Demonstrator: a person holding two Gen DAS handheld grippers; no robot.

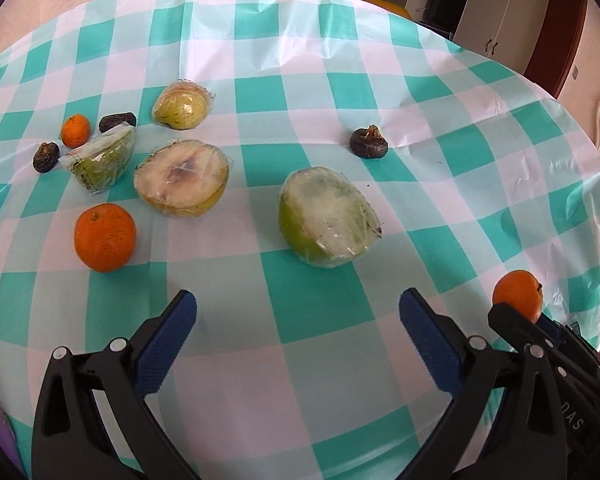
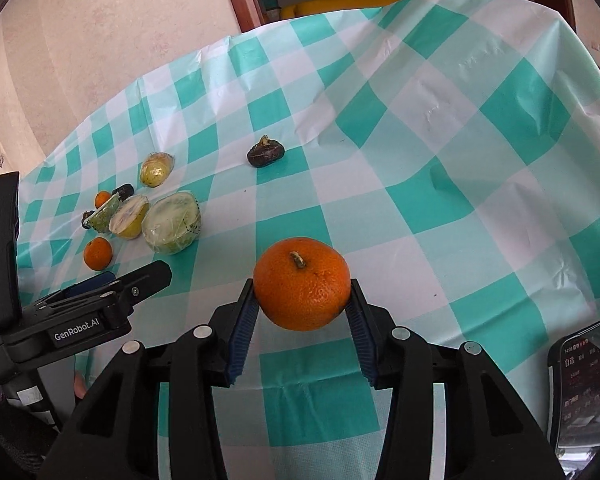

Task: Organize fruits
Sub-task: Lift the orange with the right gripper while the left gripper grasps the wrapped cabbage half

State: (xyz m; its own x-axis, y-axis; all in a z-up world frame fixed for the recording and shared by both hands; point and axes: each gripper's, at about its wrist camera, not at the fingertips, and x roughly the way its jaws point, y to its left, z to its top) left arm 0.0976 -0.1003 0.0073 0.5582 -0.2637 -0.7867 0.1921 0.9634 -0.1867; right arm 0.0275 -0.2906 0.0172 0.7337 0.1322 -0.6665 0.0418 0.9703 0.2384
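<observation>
Clearly the held orange [image 2: 302,284] is the item in play: it sits stem-up between the blue pads of the right gripper [image 2: 302,300], pinched at its widest part near the fingertips, lifted clear of the desk [image 2: 480,184]. Right gripper: closed onto the orange, pads touching it on both sides. Risk, as a judgement: the fruit is round and smooth-skinned, and the pads hold it only out at the tips, so a quick swing or tilt could let it roll forward out of the grip and run across the slick plastic cloth toward the desk edge; squeezing harder could bruise it. A phone [image 2: 586,384] lies just to the right of this gripper, so a dropped orange could strike it. Left gripper [image 1: 298,312]: wide open, holding nothing, hovering over bare cloth. Ahead of it and slightly right, near, is a wrapped green fruit half [image 1: 328,218]; further ahead to its left are a second orange [image 1: 105,237], a wrapped pale half [image 1: 182,178], another wrapped piece [image 1: 100,162] and a small orange [image 1: 75,131] among dark dried fruits. One dark fruit [image 2: 266,152] lies alone, well ahead of the right gripper. Setting the orange down among the crowded cluster could nudge its neighbours.
</observation>
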